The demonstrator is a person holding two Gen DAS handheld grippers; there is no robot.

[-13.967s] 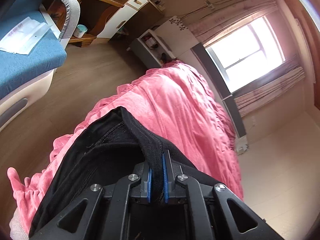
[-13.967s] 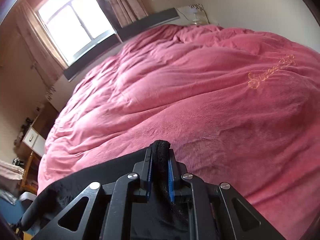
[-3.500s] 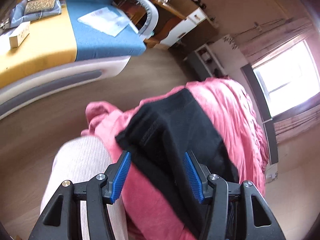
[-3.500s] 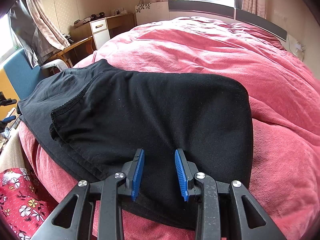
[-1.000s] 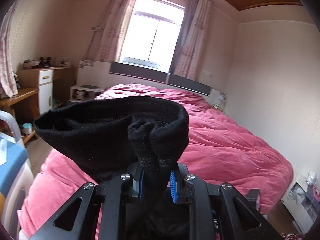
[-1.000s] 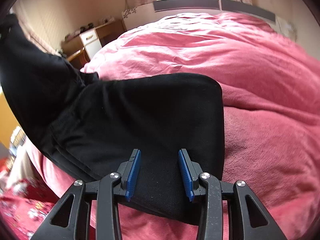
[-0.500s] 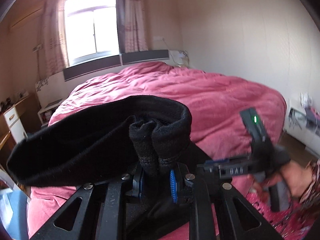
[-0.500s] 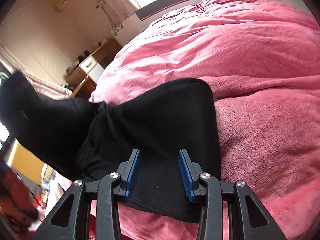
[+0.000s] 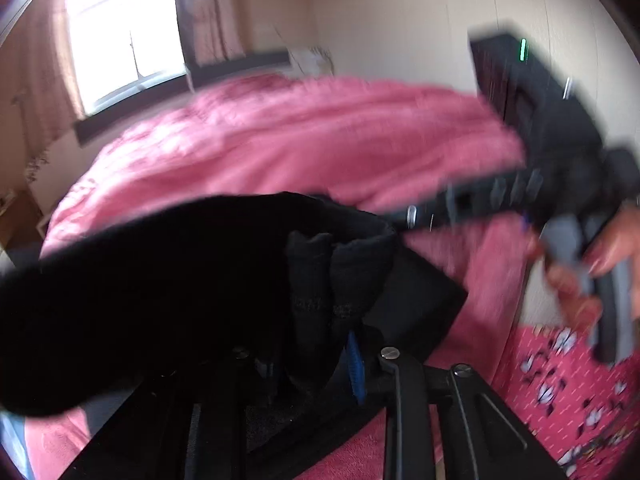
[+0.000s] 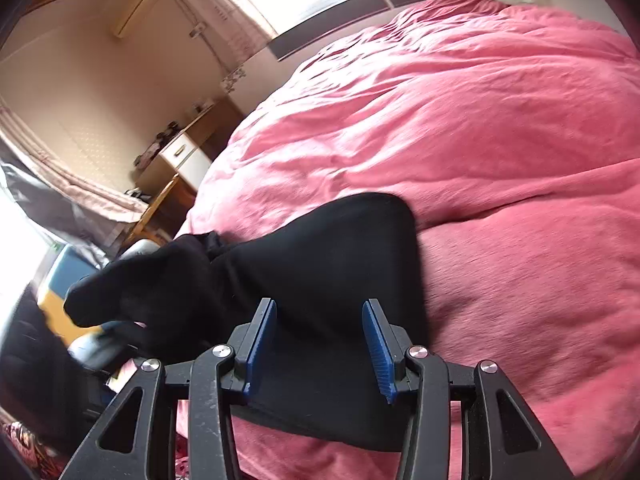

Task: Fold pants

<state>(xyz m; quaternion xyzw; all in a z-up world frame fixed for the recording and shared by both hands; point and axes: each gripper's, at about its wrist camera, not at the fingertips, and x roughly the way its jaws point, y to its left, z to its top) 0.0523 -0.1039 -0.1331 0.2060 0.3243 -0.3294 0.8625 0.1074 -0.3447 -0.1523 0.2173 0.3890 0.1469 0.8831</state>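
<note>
Pink bedding [image 10: 500, 152] covers the bed and serves as the landmark throughout. At its near left edge, the black pants [image 10: 320, 264] lie partly folded on the bedding, one end lifted off it to the left. The left claw [image 9: 316, 360] is pressed together on a bunched fold of the pants, held above the bedding; this view is motion-blurred. The right claw [image 10: 320, 344] stands spread, its blue pads [image 10: 378, 348] either side of the pants' near edge over the bedding, gripping nothing. A wooden desk [image 10: 176, 160] stands left of the bedding.
</note>
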